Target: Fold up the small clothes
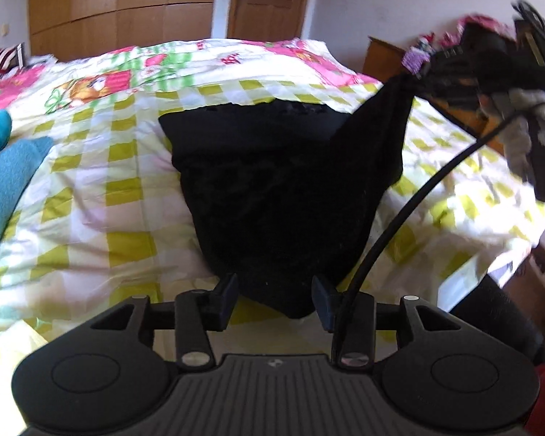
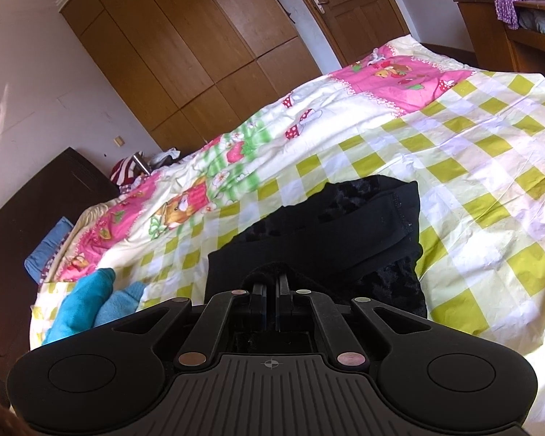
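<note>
A small black garment (image 1: pixel 272 189) lies on the checked bedspread (image 1: pixel 101 196). My left gripper (image 1: pixel 274 299) is open, its fingers either side of the garment's near tip. In the left wrist view my right gripper (image 1: pixel 423 72) holds the garment's right corner lifted off the bed. In the right wrist view my right gripper (image 2: pixel 271 283) is shut on a fold of the black garment (image 2: pixel 345 225), whose waistband shows just ahead of the fingers.
Teal clothes (image 1: pixel 7 167) lie at the left on the bed; they also show in the right wrist view (image 2: pixel 87 301). A wooden cabinet (image 2: pixel 508 36) stands beside the bed at the right. Wardrobe doors (image 2: pixel 185 51) stand behind the bed.
</note>
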{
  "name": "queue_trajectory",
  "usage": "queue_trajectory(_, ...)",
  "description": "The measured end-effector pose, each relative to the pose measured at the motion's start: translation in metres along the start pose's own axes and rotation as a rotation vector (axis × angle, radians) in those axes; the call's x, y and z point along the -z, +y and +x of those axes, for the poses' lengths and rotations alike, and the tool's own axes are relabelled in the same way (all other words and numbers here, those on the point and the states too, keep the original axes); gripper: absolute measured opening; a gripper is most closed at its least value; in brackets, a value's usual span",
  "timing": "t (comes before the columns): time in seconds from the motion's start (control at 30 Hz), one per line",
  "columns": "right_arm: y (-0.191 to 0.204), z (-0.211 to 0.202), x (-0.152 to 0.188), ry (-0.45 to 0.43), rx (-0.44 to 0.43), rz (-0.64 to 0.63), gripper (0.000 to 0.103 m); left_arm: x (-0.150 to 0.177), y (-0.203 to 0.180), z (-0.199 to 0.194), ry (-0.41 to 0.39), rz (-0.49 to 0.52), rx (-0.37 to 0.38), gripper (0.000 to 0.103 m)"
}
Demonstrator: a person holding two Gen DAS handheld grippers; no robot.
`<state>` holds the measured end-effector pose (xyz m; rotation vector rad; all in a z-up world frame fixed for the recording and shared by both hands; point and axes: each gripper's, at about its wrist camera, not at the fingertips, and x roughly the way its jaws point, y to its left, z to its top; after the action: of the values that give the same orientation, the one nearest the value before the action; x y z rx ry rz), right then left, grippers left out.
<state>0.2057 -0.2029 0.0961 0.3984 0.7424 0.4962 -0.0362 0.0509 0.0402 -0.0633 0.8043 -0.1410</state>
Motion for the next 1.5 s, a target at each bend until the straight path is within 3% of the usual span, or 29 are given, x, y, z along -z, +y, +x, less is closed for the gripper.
queue_trajectory(0.13,0.004,-0.006,0.007,0.002,0.027,-0.020,0.003,0.013,-0.022,0.014,0.033,0.294,-0.038,0.057)
queue_trajectory(0.27,0.004,-0.013,0.019,0.017,0.062,-0.027,0.003,0.025,-0.041,0.029,0.055,0.552,-0.019,0.058)
queue_trajectory(0.33,0.001,-0.016,0.023,0.022,0.079,-0.020,0.003,0.030,-0.046,0.036,0.065,0.650,-0.041,0.059)
queue_trajectory(0.4,-0.001,-0.019,0.023,0.020,0.090,-0.020,0.003,0.029,-0.046,0.048,0.074,0.682,-0.075,0.059)
queue_trajectory(0.43,-0.002,-0.019,0.023,0.020,0.091,-0.020,0.003,0.025,-0.045,0.053,0.074,0.666,-0.084,0.057)
queue_trajectory(0.5,-0.003,-0.019,0.023,0.021,0.089,-0.021,0.003,0.014,-0.041,0.058,0.065,0.581,-0.069,0.033)
queue_trajectory(0.63,-0.010,-0.014,0.015,0.027,0.083,-0.008,0.003,-0.025,-0.019,0.054,-0.013,0.396,-0.072,0.031)
queue_trajectory(0.8,-0.012,-0.006,-0.016,-0.020,0.067,-0.012,0.003,-0.103,0.035,0.053,-0.190,0.132,-0.062,0.027)
queue_trajectory(0.93,-0.008,0.026,-0.053,-0.068,0.033,-0.012,0.003,-0.158,0.066,0.086,-0.291,0.088,-0.074,0.027)
queue_trajectory(1.03,-0.012,0.066,-0.084,-0.092,0.028,0.021,0.003,-0.198,0.095,0.127,-0.289,0.032,-0.067,0.027)
queue_trajectory(1.13,-0.024,0.113,-0.113,-0.096,0.064,0.067,0.004,-0.221,0.113,0.176,-0.278,-0.015,-0.116,0.027)
queue_trajectory(1.23,-0.039,0.168,-0.126,-0.089,0.152,0.076,0.010,-0.232,0.133,0.227,-0.228,-0.096,-0.189,0.034)
queue_trajectory(1.33,-0.063,0.214,-0.122,-0.040,0.251,0.113,0.016,-0.232,0.140,0.250,-0.209,-0.138,-0.176,0.041)
queue_trajectory(1.4,-0.070,0.221,-0.114,-0.032,0.250,0.100,0.030,-0.230,0.137,0.253,-0.225,-0.121,-0.189,0.064)
queue_trajectory(1.43,-0.072,0.219,-0.109,-0.043,0.244,0.080,0.037,-0.231,0.136,0.253,-0.233,-0.112,-0.197,0.067)
queue_trajectory(1.47,-0.074,0.216,-0.105,-0.058,0.240,0.058,0.050,-0.230,0.134,0.251,-0.243,-0.107,-0.196,0.067)
queue_trajectory(1.5,-0.074,0.212,-0.102,-0.071,0.236,0.029,0.051,-0.230,0.132,0.247,-0.250,-0.102,-0.192,0.067)
